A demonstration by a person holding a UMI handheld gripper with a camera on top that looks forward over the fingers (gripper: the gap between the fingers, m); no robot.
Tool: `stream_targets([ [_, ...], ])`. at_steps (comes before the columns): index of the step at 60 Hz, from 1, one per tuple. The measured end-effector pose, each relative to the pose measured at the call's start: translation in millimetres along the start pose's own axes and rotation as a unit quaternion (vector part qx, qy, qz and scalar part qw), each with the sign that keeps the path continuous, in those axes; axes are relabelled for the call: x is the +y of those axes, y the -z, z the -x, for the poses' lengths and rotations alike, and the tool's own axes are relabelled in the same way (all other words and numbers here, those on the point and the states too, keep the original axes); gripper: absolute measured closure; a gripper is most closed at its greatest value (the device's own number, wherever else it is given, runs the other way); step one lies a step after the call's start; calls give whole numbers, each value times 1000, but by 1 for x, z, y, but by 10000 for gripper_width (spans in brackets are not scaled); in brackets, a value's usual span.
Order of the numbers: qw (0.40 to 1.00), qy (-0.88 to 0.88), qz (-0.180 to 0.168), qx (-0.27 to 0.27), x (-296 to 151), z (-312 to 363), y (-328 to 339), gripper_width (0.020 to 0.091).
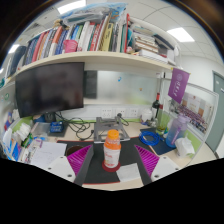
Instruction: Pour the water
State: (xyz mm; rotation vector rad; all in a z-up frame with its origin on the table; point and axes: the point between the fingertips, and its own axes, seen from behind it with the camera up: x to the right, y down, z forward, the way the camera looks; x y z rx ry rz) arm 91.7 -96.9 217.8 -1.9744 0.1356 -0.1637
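Note:
A small bottle [112,150] with an orange cap and a white-and-orange label stands upright on a dark red coaster, on a black mat [105,168]. It is between my two fingers and a little ahead of them, with a wide gap at each side. My gripper [112,162] is open; the magenta pads [77,160] flank the bottle at left and right. A white sheet of paper [125,172] lies on the mat just right of the coaster. I see no cup or glass near the bottle.
A dark monitor [48,88] stands at the back left under a shelf of books [85,38]. Cables and tools litter the desk behind the bottle. A blue box [158,140] and a purple poster [178,85] are at the right. Papers lie at the left.

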Motion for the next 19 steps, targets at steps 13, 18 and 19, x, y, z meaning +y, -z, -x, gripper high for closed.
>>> stream_targets([
  [13,1000,-11,-3,16,-13,0,23,286],
  [18,999,-12,-8,29,-18,-7,28,286],
  [19,999,-12,-9,32,-19,-7,29,286],
])
